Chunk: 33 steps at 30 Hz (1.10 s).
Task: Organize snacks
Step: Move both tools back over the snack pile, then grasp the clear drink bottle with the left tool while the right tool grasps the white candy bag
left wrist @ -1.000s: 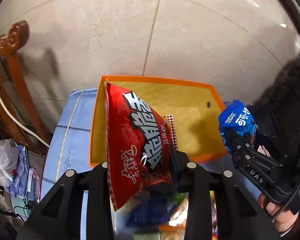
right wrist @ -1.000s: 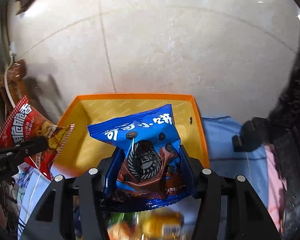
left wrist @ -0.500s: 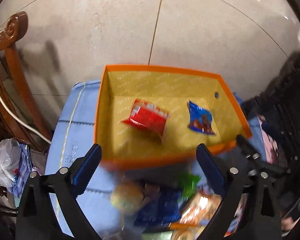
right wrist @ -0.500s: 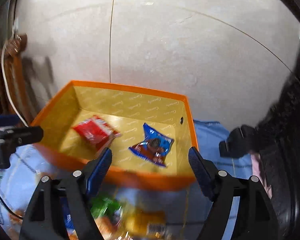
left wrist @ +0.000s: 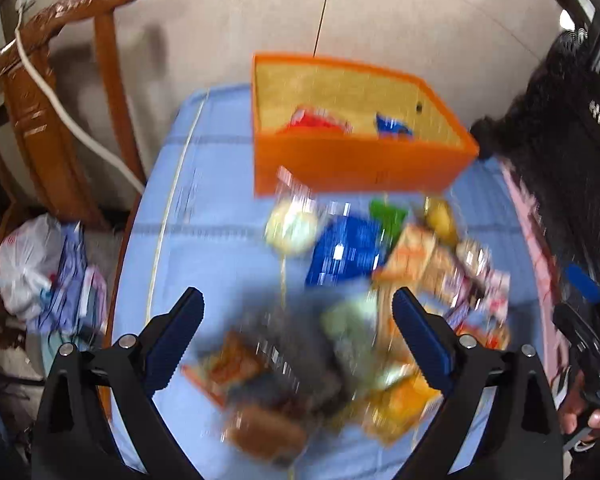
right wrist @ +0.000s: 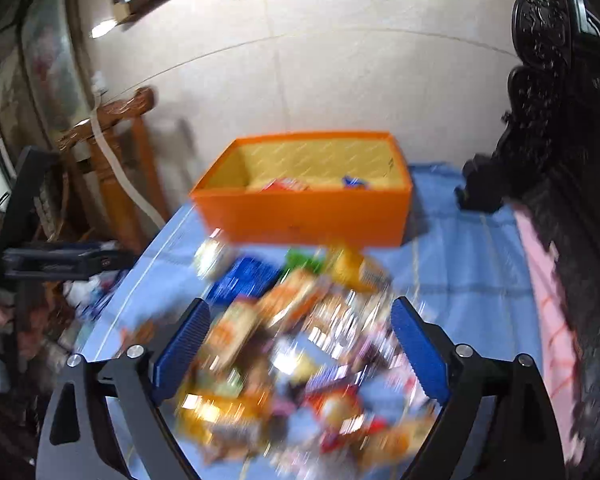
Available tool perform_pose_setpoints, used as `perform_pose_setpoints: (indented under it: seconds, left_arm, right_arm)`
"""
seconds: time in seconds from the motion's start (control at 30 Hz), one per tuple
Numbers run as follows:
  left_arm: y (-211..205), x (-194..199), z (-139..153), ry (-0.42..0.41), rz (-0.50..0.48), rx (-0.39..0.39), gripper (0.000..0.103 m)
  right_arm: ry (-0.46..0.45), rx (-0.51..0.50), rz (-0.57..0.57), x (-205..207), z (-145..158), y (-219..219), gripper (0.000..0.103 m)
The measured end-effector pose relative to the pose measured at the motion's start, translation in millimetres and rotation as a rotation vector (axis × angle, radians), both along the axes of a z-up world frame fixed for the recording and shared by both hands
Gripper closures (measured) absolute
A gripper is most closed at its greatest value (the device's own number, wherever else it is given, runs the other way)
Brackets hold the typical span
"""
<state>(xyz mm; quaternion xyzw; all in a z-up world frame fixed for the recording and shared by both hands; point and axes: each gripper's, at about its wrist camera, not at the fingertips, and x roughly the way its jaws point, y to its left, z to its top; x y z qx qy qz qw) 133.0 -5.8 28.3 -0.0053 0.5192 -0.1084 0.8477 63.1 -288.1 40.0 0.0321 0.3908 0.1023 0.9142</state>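
Across the left wrist view, a blue tablecloth (left wrist: 220, 248) is being shown, with an orange box (left wrist: 352, 168) standing at its far end by the tiled wall. Inside the box, a red snack packet (left wrist: 320, 120) and a blue snack packet (left wrist: 394, 130) are lying apart on the yellow floor. Nearer the camera, a blurred pile of snacks (left wrist: 352, 308) is lying on the cloth, just in front of the box. The left gripper (left wrist: 298, 344) is being held wide open above the pile; its jaws have just been opening and nothing is being gripped between them. A wooden chair (left wrist: 60, 92) and a white plastic bag (left wrist: 24, 268) are seen off the table's left side.

Across the right wrist view, the same orange box (right wrist: 304, 216), red packet (right wrist: 286, 186) and blue packet (right wrist: 356, 182) are being shown beyond the snack pile (right wrist: 300, 352). The right gripper (right wrist: 300, 344) is being held wide open over the pile, its jaws having just been opening, with nothing pressed between the pads. The left gripper is appearing at the left edge.
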Motion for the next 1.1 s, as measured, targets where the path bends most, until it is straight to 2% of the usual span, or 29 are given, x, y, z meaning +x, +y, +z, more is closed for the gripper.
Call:
perform_pose_setpoints:
  seconds: [0.17,0.33,0.43,0.53,0.57,0.6,0.63,0.67,0.73,0.9,1.03,1.07,1.1]
  left_arm:
    - [-1,-35,-46,0.151,0.024,0.024,0.010]
    - [-5,-37,-90,0.276,0.137,0.017,0.010]
    - [-11,-34,-94,0.268,0.165,0.030,0.010]
    - [-20,-30,-99,0.269,0.155,0.054,0.010]
    - [-21,-27,-100,0.268,0.162,0.066,0.013]
    - [-23,-25,-103,0.269,0.166,0.077,0.027]
    - [-25,-23,-107,0.282,0.160,0.085,0.037]
    - [-24,-19,-114,0.326,0.151,0.067,0.053]
    - [-20,-15,-124,0.371,0.181,0.009,0.053]
    - [-22,-9,-130,0.373,0.208,0.041,0.043]
    - [-21,-1,-136,0.384,0.239,0.042,0.041]
    - [-20,2,-137,0.385,0.244,0.046,0.042]
    - [-20,3,-137,0.383,0.246,0.049,0.057]
  right_arm:
    - [0.100,-0.079,0.011,-49,-39,13,0.008]
    - [0.168,-0.027,-0.074,-62,-57,1,0.008]
    - [0.153,-0.041,-0.086,-67,-55,-3,0.008]
    - [0.152,-0.035,-0.093,-68,-54,-7,0.008]
    - [0.155,-0.030,-0.094,-69,-54,-8,0.008]
    - [0.157,-0.031,-0.095,-70,-54,-9,0.008]
    - [0.159,-0.031,-0.094,-70,-54,-9,0.008]
    - [0.160,-0.031,-0.090,-71,-55,-9,0.008]
    - [0.161,-0.038,-0.084,-71,-55,-9,0.008]
    - [0.168,-0.035,-0.085,-68,-56,-13,0.008]
    - [0.178,-0.033,-0.081,-64,-60,-14,0.008]
    - [0.179,-0.036,-0.078,-63,-60,-13,0.008]
    - [0.181,-0.044,-0.077,-61,-61,-13,0.008]
